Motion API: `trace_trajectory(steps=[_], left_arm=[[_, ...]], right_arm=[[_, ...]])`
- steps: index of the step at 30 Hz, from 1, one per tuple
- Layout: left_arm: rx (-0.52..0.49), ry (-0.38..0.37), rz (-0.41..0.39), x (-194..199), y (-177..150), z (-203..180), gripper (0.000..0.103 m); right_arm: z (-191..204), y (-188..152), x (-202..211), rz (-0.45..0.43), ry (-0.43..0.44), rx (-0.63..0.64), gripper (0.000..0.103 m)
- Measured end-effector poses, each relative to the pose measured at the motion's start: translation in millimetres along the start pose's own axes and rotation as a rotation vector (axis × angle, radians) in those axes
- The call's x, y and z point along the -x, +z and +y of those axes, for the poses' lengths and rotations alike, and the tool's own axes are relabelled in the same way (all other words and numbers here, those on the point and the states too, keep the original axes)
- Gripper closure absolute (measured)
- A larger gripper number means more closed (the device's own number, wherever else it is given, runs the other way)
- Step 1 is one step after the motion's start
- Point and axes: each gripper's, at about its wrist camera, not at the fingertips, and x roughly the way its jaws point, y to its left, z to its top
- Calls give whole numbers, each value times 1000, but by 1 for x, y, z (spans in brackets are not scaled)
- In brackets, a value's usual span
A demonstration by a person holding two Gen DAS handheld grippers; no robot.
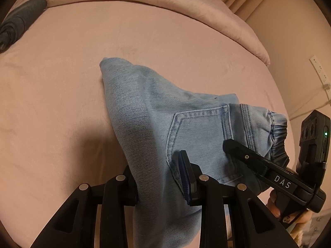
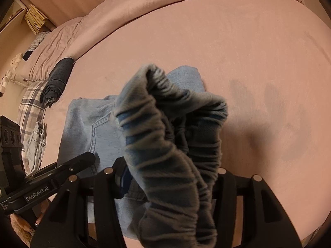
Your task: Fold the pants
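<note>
Pants (image 1: 157, 111) hung gripped in both tools, left tool (image 1: 159, 177) and right tool (image 2: 169, 177); we judged next: lay fold onto bed (image 1: 62, 82).

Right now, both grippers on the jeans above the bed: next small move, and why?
Probably lower both a bit further. The left gripper pinches the jeans near the back pocket, the right gripper holds the elastic waistband, and only the far fold rests on the bed.
</note>
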Motion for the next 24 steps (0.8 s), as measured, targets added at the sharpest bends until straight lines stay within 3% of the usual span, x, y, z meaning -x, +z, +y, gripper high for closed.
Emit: trace_trajectory(steps=[15,24], left_arm=[[2,38,12,-14,-9,5,70],[15,37,6,-17,-19,8,48]], right_arm=[[-1,-5,-13,-2,-75,38,35],[-1,-5,-15,-18,-124,51,25]])
